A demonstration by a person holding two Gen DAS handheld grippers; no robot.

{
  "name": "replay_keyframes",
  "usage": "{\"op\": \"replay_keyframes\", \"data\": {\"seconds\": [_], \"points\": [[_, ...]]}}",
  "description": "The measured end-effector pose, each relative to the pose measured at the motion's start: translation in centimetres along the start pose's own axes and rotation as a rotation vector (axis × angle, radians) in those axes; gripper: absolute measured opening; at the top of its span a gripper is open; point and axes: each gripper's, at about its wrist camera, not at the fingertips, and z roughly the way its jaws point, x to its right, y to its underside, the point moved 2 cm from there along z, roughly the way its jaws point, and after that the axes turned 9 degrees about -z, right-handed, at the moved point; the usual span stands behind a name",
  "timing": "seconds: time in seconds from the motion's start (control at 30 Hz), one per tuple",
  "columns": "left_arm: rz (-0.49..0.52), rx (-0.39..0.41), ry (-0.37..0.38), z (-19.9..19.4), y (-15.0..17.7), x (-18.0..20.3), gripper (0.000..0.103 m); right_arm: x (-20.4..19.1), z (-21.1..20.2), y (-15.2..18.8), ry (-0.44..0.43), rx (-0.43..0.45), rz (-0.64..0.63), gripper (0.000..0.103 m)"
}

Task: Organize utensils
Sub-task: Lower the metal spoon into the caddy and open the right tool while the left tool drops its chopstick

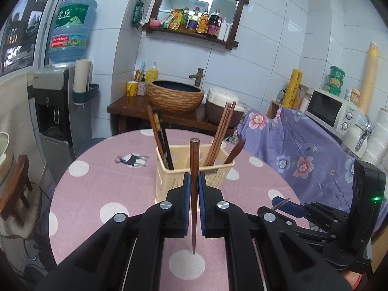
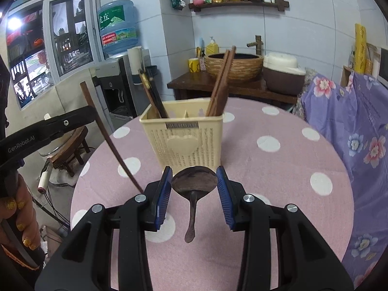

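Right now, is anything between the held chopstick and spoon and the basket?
Nothing visible. The left gripper holds a chopstick and the right gripper a spoon, both facing the basket across bare tablecloth.

Left gripper [image 1: 193, 181]: black plastic frame with two angled linkage arms; round silver bolt heads at each pivot; ribbed blue pads lining the inner faces of both fingers. Seen from the right wrist view as a slim black bar with one small screw and the white lettering "GenRobot.AI" on its side.

Right gripper [image 2: 194, 177]: same build, with black arms, silver pivot bolts and blue ribbed pads [image 2: 163, 194]. From the left wrist view, a boxy black housing at its rear carries a small lit green lamp.

Hand [image 2: 19, 220]: fingernails painted in gold glitter polish; edge of an orange sleeve cuff at the wrist.
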Motion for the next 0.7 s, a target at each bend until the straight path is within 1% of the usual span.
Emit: {"op": "replay_keyframes", "data": {"seconds": [0.17,0.27,0.33,0.37,0.43,0.53,0.6,0.67,0.7], "points": [[0.007,0.061,0.045,-1.1,-4.6,1.7,0.007,0.3,-0.4,-5.5,0.02,0.069,-0.031,0.038],[0.002,0.087,0.076,-1.5,-8.3,3.0,0.007,0.9,-0.8,-9.9,0.036,0.118,-0.037,0.038],[-0.004,0.117,0.078,-1.7,-10.6,3.6,0.007,1.2,-1.0,-12.5,0.056,0.154,-0.045,0.038],[-0.004,0.133,0.076,-1.7,-11.8,3.9,0.002,1.4,-0.9,-13.8,0.07,0.169,-0.049,0.038],[-0.003,0.154,0.071,-1.6,-13.7,4.4,0.002,1.7,-0.4,-15.4,0.082,0.184,-0.044,0.038],[0.025,0.179,0.032,-0.5,-14.6,4.7,0.002,1.9,1.7,-16.3,0.101,0.178,-0.045,0.038],[0.025,0.19,0.009,0.6,-14.6,4.2,0.002,1.8,4.0,-15.6,0.108,0.149,-0.047,0.038],[0.01,0.169,-0.025,2.4,-13.5,3.0,0.002,1.7,5.6,-14.5,0.102,0.137,-0.044,0.038],[0.003,0.157,-0.028,2.9,-12.9,2.3,0.002,1.6,6.2,-14.1,0.106,0.134,-0.054,0.038]]}}
